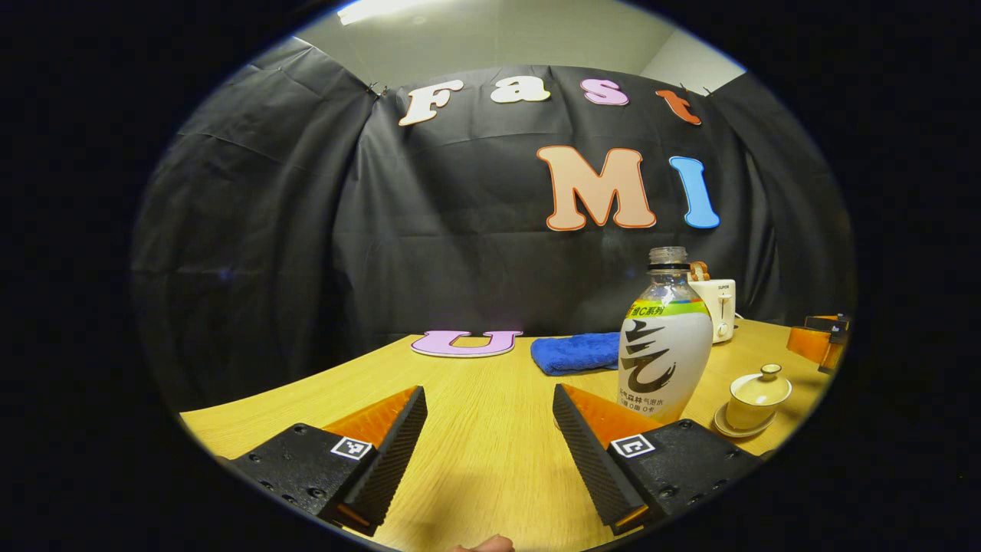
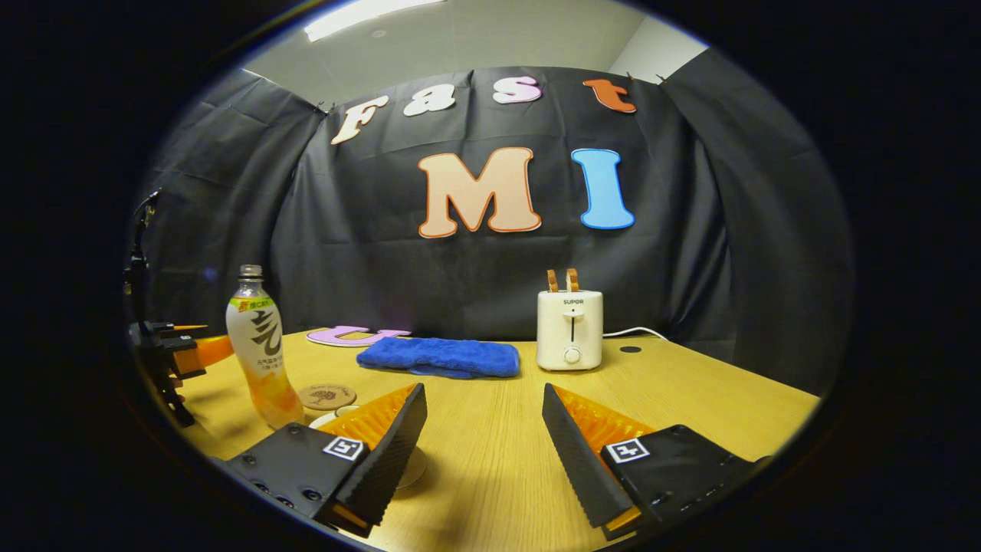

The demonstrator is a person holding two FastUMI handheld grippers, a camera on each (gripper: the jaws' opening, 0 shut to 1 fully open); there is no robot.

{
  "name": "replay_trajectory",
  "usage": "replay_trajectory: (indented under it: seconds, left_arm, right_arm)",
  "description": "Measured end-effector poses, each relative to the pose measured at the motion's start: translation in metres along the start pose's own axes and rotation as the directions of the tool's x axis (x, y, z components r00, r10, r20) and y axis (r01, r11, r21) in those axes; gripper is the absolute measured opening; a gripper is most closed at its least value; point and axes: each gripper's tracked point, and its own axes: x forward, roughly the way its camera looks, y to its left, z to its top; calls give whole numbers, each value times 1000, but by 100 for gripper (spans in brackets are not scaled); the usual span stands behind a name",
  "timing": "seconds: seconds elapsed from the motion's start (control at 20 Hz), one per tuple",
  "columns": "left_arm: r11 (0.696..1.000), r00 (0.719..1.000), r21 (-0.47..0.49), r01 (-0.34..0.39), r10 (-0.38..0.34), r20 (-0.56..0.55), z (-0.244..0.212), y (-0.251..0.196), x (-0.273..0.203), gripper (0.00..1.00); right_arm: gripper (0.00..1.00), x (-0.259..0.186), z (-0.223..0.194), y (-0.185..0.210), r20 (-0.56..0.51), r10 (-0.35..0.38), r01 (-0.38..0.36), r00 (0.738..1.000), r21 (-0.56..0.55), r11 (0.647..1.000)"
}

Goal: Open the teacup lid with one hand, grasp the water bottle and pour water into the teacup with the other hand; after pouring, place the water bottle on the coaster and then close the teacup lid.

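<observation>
We see both claws spread, empty: left gripper (image 1: 489, 437), right gripper (image 2: 484, 437), low over the table (image 1: 490, 468). Bottle (image 1: 664, 345) upright, uncapped, just right of left gripper; lidded teacup (image 1: 755, 399) on saucer beside it. Coaster (image 2: 327, 396) behind bottle. Towel (image 2: 441, 357), toaster (image 2: 569, 328) far back.

"SUPOR" on the toaster (image 2: 569, 330); bottle (image 2: 260, 353) label seemingly Chinese.
</observation>
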Motion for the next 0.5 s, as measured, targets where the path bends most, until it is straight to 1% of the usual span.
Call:
replay_trajectory:
  seconds: [0.2, 0.25, 0.3, 0.35, 0.4, 0.45, 0.5]
  left_arm:
    - [1000, 1000, 0, -7, 7, 0, 0, 0, 0, 96]
    - [1000, 1000, 0, -7, 7, 0, 0, 1, 0, 96]
    - [1000, 1000, -1, -7, 7, -1, 0, 1, 0, 96]
    - [1000, 1000, -1, -7, 7, -1, 0, 1, 0, 96]
    - [1000, 1000, -1, -7, 7, -1, 0, 1, 0, 97]
    - [1000, 1000, -1, -7, 7, -1, 0, 1, 0, 98]
    - [1000, 1000, -1, -7, 7, -1, 0, 1, 0, 96]
  right_arm:
    - [93, 1, 3, 16, -11, 60, -59, 998, 24, 998]
    - [100, 1, 6, 18, -6, 69, -69, 998, 15, 998]
    - [94, 1, 9, 22, -1, 81, -81, 997, 8, 997]
    - [94, 1, 9, 28, -4, 99, -98, 995, 9, 995]
    - [97, 2, 9, 35, -12, 120, -120, 993, 14, 993]
    - [98, 3, 8, 41, -20, 137, -136, 990, 18, 991]
    - [93, 4, 7, 46, -28, 150, -150, 988, 16, 989]
